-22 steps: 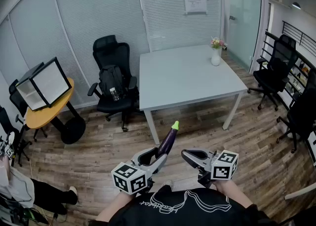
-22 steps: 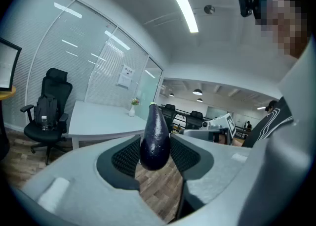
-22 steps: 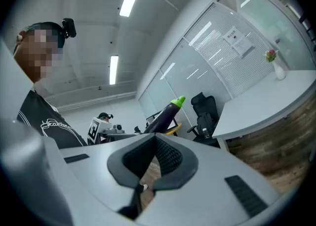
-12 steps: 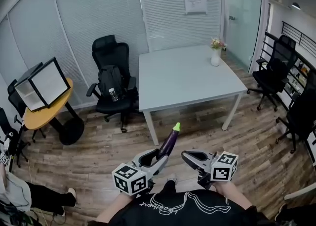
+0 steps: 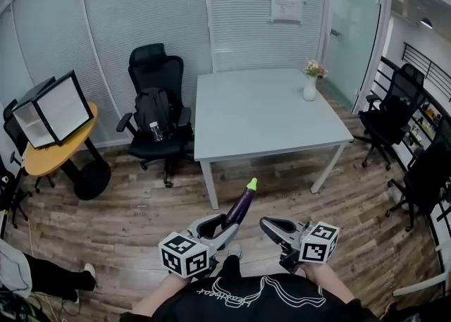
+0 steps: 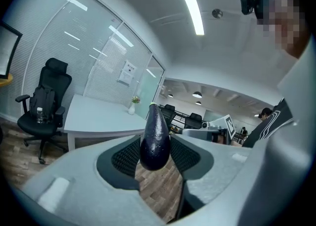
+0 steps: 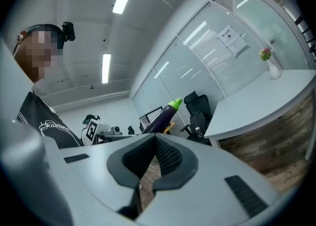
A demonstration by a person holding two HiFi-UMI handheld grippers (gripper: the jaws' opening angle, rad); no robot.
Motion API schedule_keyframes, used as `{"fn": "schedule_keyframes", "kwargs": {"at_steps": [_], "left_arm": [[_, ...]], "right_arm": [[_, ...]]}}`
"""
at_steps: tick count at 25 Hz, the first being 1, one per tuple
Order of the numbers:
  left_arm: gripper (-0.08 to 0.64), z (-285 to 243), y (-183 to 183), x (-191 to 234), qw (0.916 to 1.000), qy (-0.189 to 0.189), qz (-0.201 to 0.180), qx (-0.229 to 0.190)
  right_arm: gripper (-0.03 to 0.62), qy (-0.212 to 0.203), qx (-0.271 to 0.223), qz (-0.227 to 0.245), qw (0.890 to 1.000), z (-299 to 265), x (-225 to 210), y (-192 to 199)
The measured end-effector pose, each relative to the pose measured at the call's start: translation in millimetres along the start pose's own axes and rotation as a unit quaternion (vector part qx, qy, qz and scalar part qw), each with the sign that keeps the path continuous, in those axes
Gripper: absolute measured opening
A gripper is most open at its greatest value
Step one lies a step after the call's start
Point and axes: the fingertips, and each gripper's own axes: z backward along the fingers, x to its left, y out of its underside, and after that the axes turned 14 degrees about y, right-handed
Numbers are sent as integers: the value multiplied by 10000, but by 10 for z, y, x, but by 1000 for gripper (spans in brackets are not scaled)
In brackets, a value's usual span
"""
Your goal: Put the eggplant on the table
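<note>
Table [image 5: 261,113] top open; vase [image 5: 310,90] at far right corner.

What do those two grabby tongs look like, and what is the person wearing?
The left tongs and the right tongs are both pale grey plastic with chunky, curved jaws. Inside each jaw sits a black ribbed pad. Each has a white cube at the back, printed with black square markers. The person wears a black top with a white line drawing on it.
</note>
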Motion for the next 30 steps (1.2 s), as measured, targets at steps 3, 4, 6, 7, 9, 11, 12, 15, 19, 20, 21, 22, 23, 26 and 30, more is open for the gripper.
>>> {"fn": "schedule_keyframes", "kwargs": {"at_steps": [3,4,6,7,9,11,12,15,19,20,21,22,23,26,30], "left_arm": [[195,-79,-35,192,10000,7,44,-12],[195,-109,-61,269,10000,6,55,-19],[195,-179,-132,447,10000,7,70,-24],[195,-218,-172,545,10000,12,77,-21],[195,-308,-253,750,10000,31,90,-6],[195,-426,-333,955,9999,55,98,17],[195,-494,-375,1057,9999,64,98,33],[195,-706,-532,1383,9998,101,105,100],[195,-938,-727,1804,9997,127,72,201],[195,-985,-769,1910,9996,116,70,227],[195,-1028,-810,2014,9996,111,84,253],[195,-1065,-854,2117,9995,114,103,275],[195,-1099,-904,2222,9994,119,116,292],[195,-1180,-1072,2566,9994,122,107,299],[195,-1264,-1267,2954,9996,136,70,240]], "right_arm": [[9,-23,2,-40,10000,-151,-132,-59],[9,-18,17,-47,10000,-214,-187,-81],[9,9,57,-58,10000,-357,-315,-135],[9,12,65,-76,9999,-437,-381,-168],[9,19,71,-119,9999,-598,-527,-242],[9,52,70,-160,9998,-738,-706,-329],[9,76,57,-183,9998,-801,-803,-382],[9,145,-9,-259,9996,-1013,-1076,-575],[9,157,-49,-337,9993,-1339,-1396,-792],[9,160,-54,-366,9992,-1422,-1472,-836],[9,162,-54,-401,9991,-1505,-1540,-876],[9,163,-44,-433,9989,-1592,-1602,-912],[9,166,-22,-455,9988,-1687,-1662,-944],[9,174,59,-467,9987,-2009,-1842,-1045],[9,168,81,-384,9991,-2353,-1999,-1205]]}}
